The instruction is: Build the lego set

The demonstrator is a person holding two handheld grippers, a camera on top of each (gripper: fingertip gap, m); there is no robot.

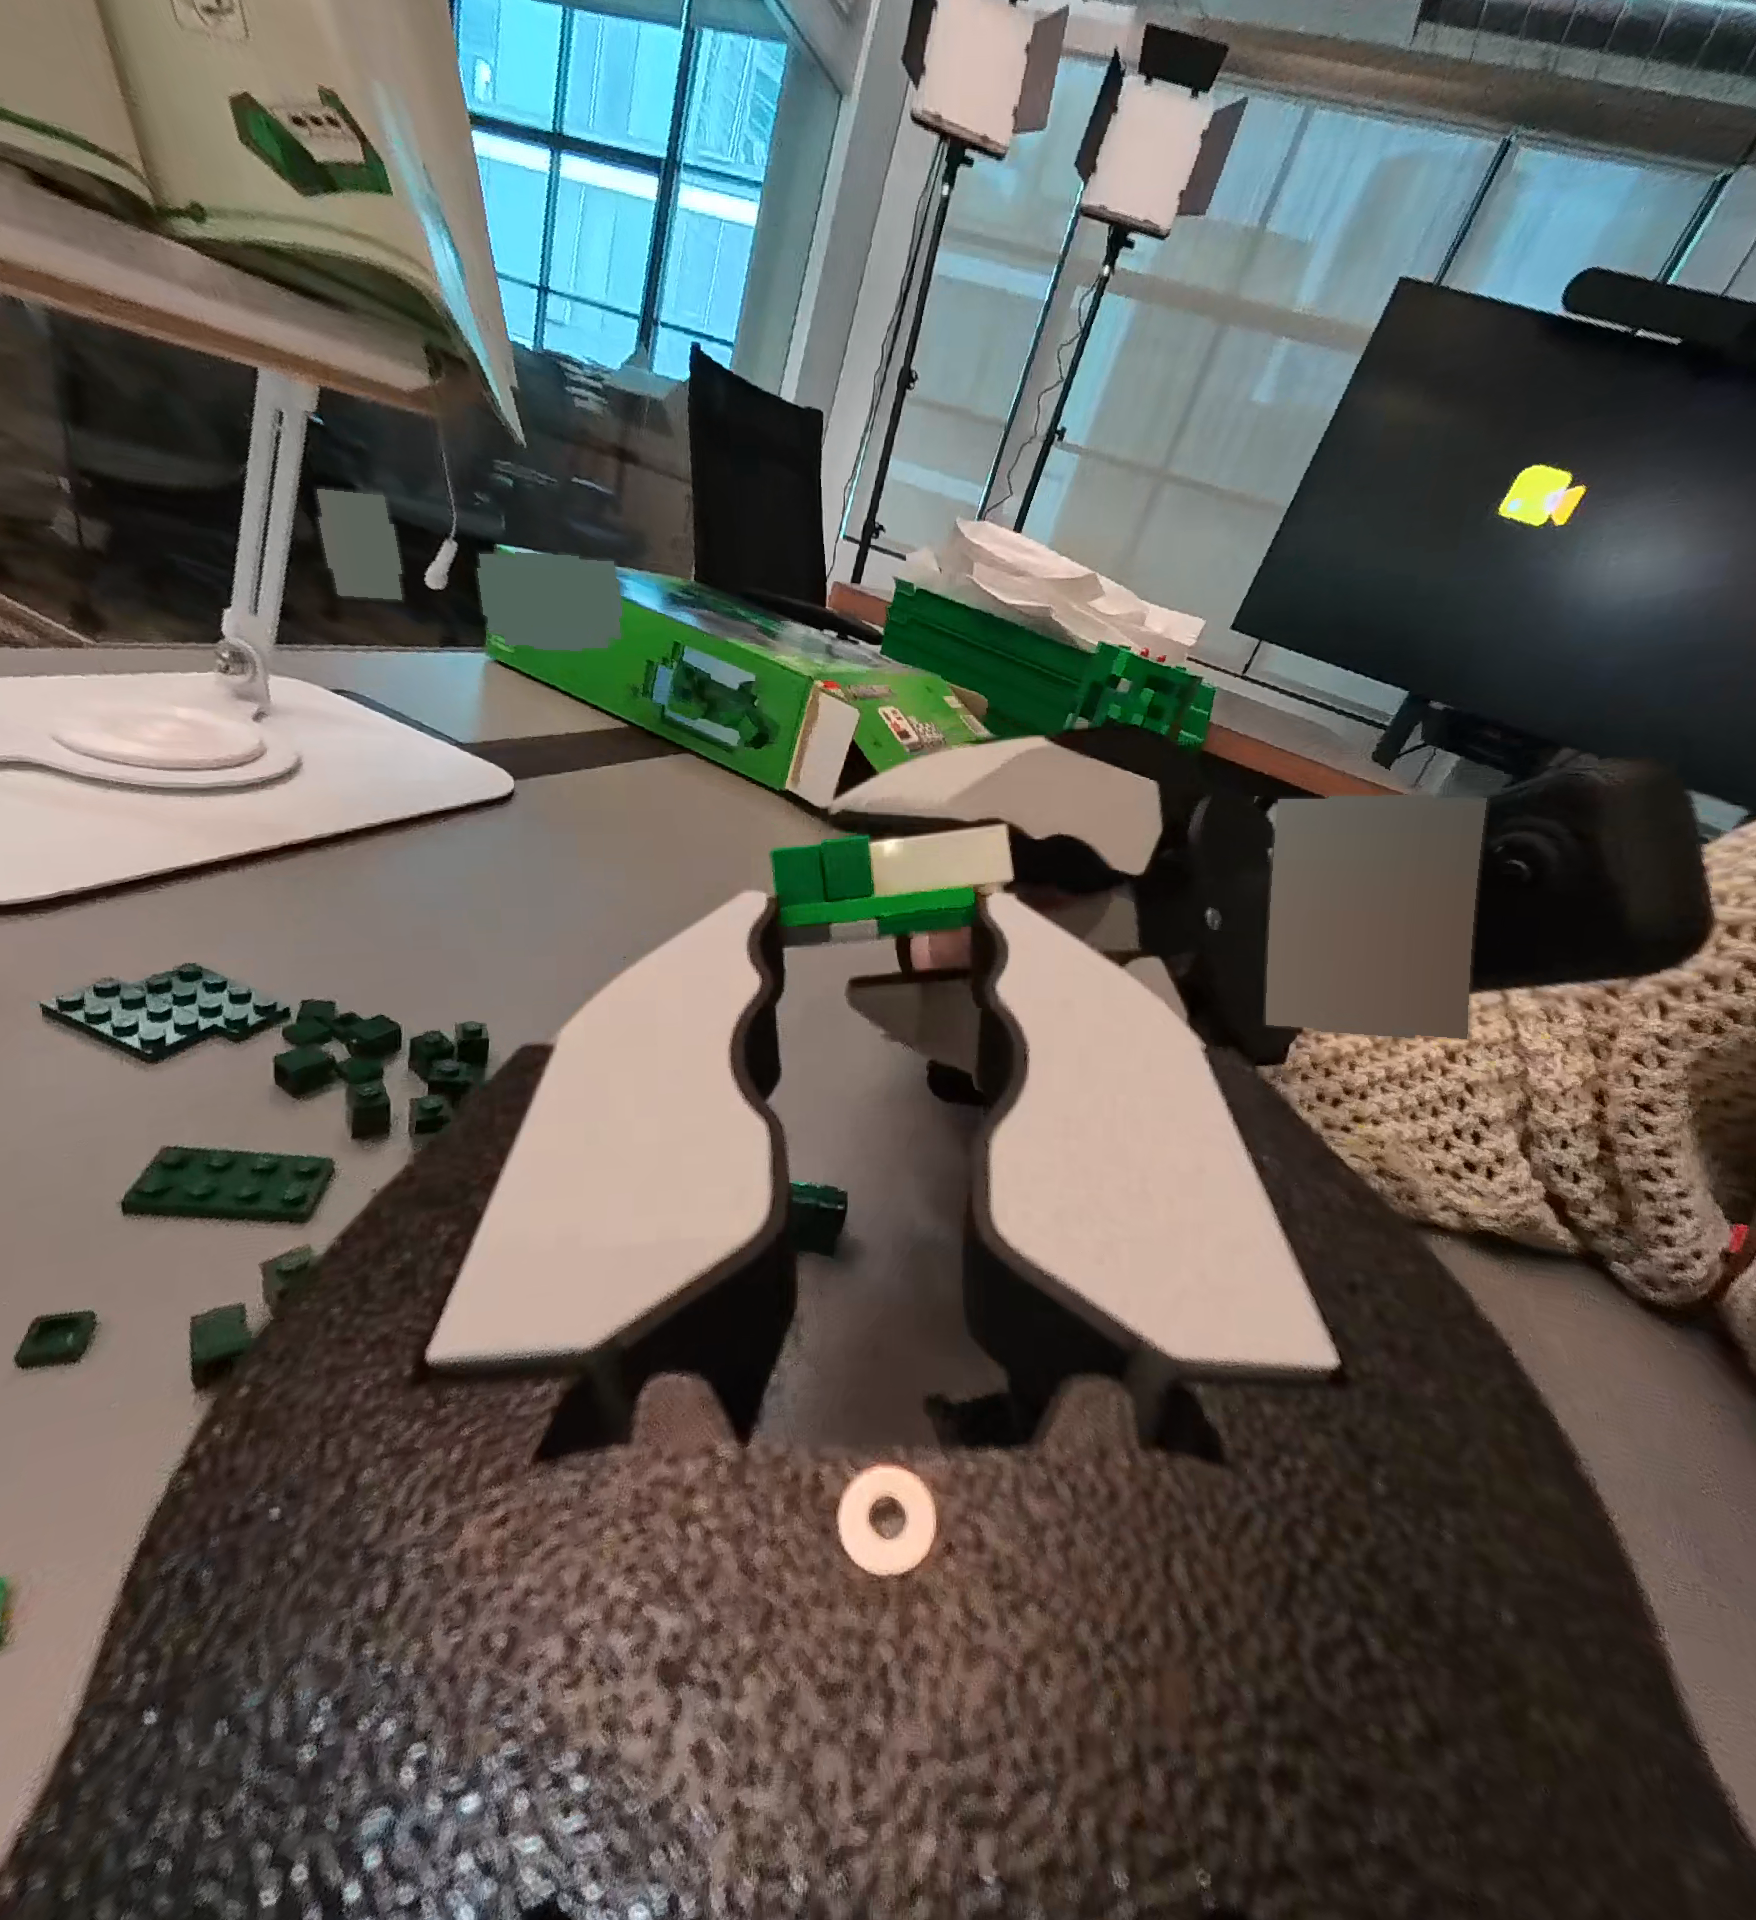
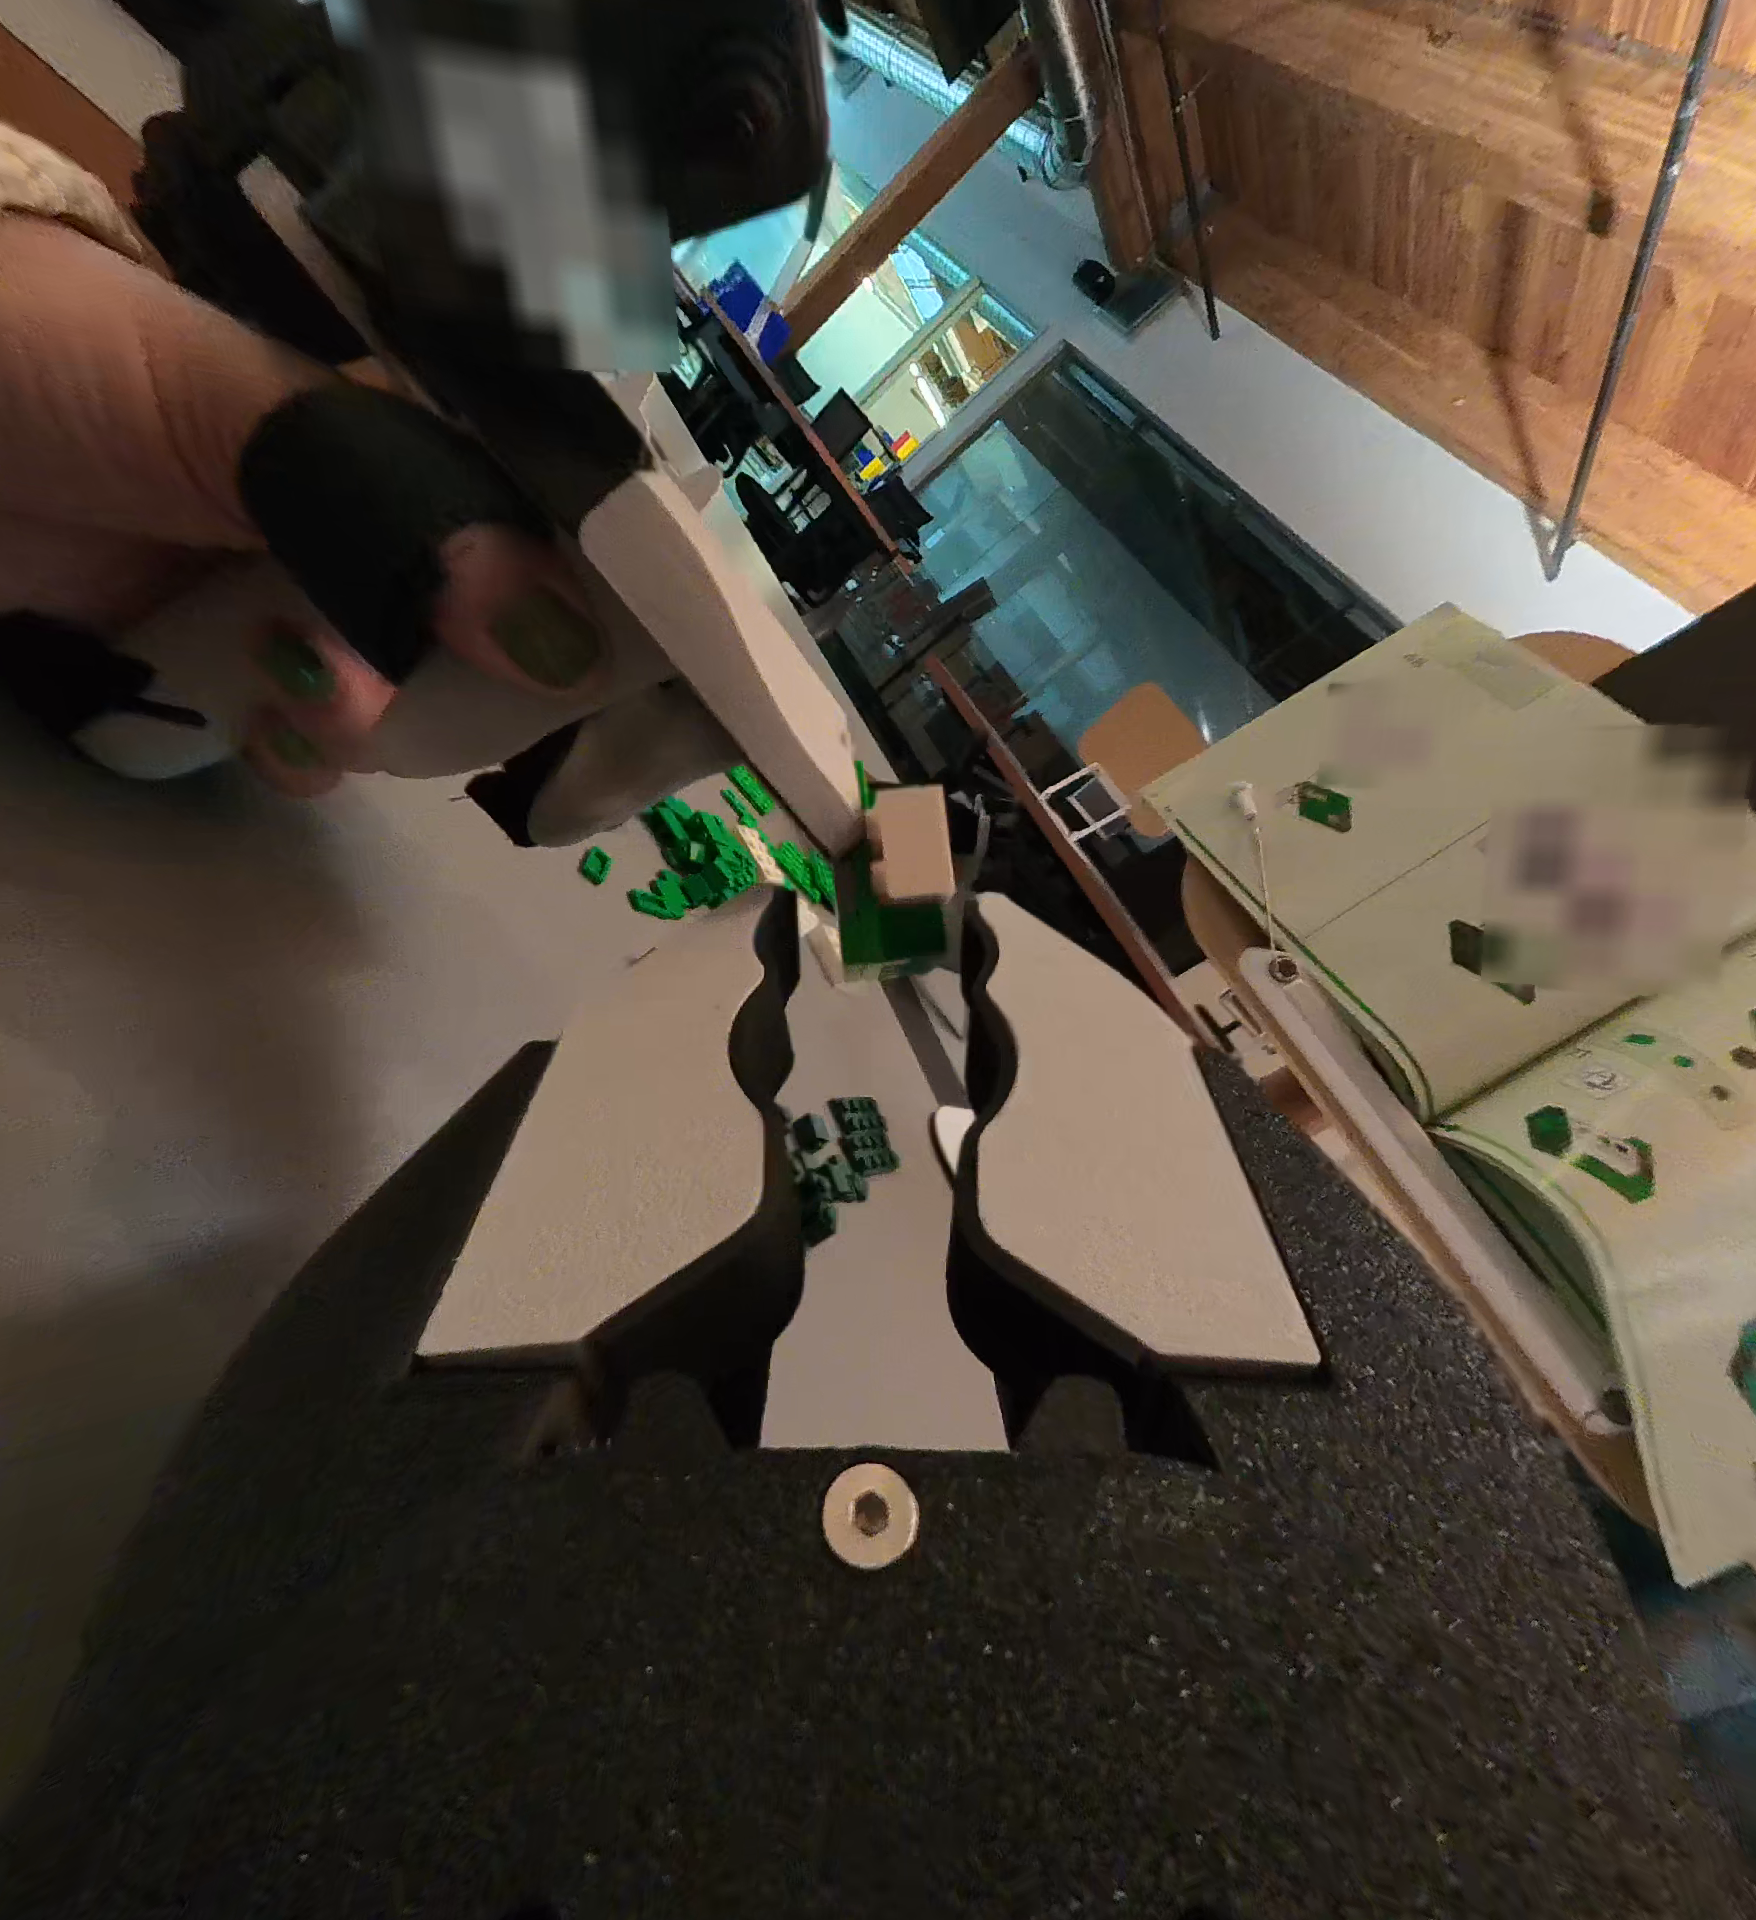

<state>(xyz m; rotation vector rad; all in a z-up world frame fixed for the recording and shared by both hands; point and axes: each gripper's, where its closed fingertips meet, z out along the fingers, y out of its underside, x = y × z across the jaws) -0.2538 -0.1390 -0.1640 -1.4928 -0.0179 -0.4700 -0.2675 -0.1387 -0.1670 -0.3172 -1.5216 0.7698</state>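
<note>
A small lego assembly (image 1: 879, 891) of green plates with a white tile on top hangs above the grey table (image 1: 583, 883). My left gripper (image 1: 876, 930) is shut on its green lower plate, fingertips on both sides. In the right wrist view the same assembly (image 2: 895, 914) sits between the tips of my right gripper (image 2: 879, 925), which is shut on it. The right gripper's white finger (image 1: 1019, 790) reaches in from the right over the white tile. The left gripper's finger (image 2: 749, 675) comes in from the upper left and touches the assembly.
Loose dark green plates and bricks (image 1: 230, 1049) lie on the table at left, and a bright green pile (image 2: 708, 852) lies farther off. An open instruction booklet (image 2: 1476, 1039) rests on a white stand (image 1: 178, 769). A green box (image 1: 728, 686) and a monitor (image 1: 1539, 520) stand behind. The grippers are tip to tip, or close to it.
</note>
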